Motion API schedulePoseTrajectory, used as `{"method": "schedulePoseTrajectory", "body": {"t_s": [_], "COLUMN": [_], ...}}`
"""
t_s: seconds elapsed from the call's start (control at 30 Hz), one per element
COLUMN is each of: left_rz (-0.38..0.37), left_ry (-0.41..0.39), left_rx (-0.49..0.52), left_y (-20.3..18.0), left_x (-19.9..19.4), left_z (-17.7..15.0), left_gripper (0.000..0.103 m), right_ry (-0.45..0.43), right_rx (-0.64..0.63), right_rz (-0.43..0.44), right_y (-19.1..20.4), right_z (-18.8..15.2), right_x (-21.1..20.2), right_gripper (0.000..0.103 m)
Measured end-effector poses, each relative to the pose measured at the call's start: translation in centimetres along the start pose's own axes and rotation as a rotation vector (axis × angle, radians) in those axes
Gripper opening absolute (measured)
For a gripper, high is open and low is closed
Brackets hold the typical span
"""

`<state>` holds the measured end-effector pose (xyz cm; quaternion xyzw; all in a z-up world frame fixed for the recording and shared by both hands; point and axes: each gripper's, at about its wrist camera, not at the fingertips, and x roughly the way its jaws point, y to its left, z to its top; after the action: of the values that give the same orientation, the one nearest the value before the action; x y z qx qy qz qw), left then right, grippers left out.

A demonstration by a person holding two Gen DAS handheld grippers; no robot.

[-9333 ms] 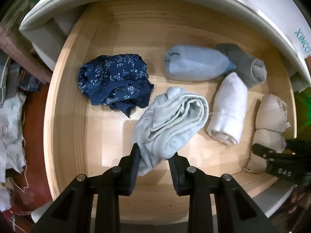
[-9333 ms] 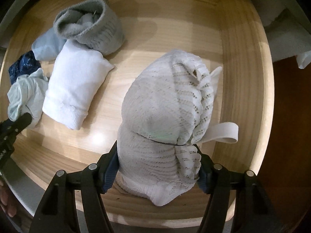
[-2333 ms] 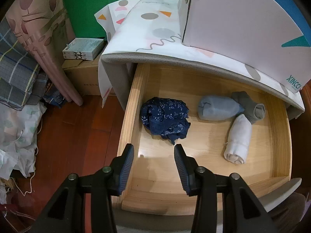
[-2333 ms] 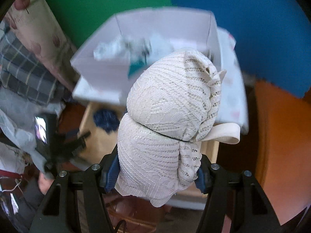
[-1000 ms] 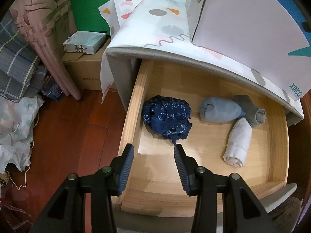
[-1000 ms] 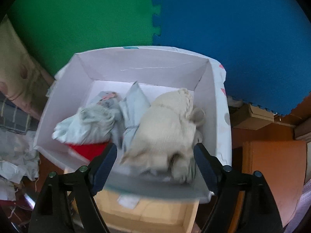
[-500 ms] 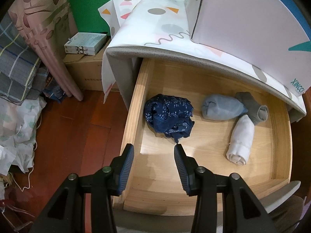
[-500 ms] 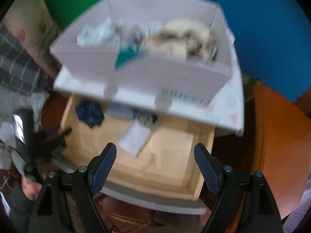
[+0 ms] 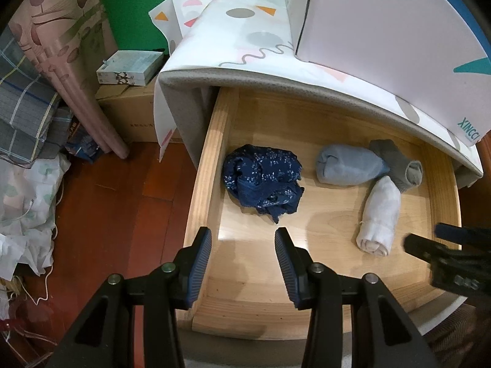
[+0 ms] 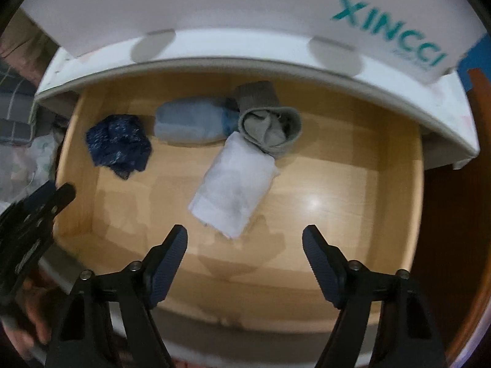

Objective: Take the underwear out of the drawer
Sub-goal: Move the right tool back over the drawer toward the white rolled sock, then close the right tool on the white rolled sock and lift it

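Inside, the drawer (image 9: 211,153) holds four bundles; left claw (image 9: 243,245) and right claw (image 10: 244,239) spread, empty.

Dim indoor light, glare spot on drawer floor (image 10: 313,203), right view motion-blurred, fisheye-bent edges

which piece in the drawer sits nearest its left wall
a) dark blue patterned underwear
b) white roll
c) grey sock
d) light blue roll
a: the dark blue patterned underwear lies close to the left wall of the drawer, while the light blue roll, grey sock and white roll lie further right.
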<state>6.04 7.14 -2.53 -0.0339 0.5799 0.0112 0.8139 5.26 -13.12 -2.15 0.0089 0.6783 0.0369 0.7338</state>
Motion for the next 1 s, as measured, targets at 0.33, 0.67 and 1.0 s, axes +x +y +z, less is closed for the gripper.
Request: {"method": "schedulePoseTrajectory", "body": {"t_s": [0.33, 0.67, 1.0], "left_rz": [-0.008, -0.009, 0.0], "left_ry": [0.006, 0.015, 0.025], "left_rx": [-0.005, -0.006, -0.001], "left_y": [0.1, 0.1, 0.0], "left_x": [0.2, 0.3, 0.6], "left_z": [0.0, 0.0, 0.0], "left_gripper": [0.044, 0.044, 0.044], "right_ry": [0.019, 0.092, 0.125], "right_rx": [0.064, 0.036, 0.026], "right_rz": [-0.035, -0.074, -0.078], "right_y": [1.2, 2.5, 0.4], "right_z": [1.9, 3.3, 2.5], "right_x": [4.5, 7.3, 8.0], "right_gripper": [0.068, 0.063, 0.053]}}
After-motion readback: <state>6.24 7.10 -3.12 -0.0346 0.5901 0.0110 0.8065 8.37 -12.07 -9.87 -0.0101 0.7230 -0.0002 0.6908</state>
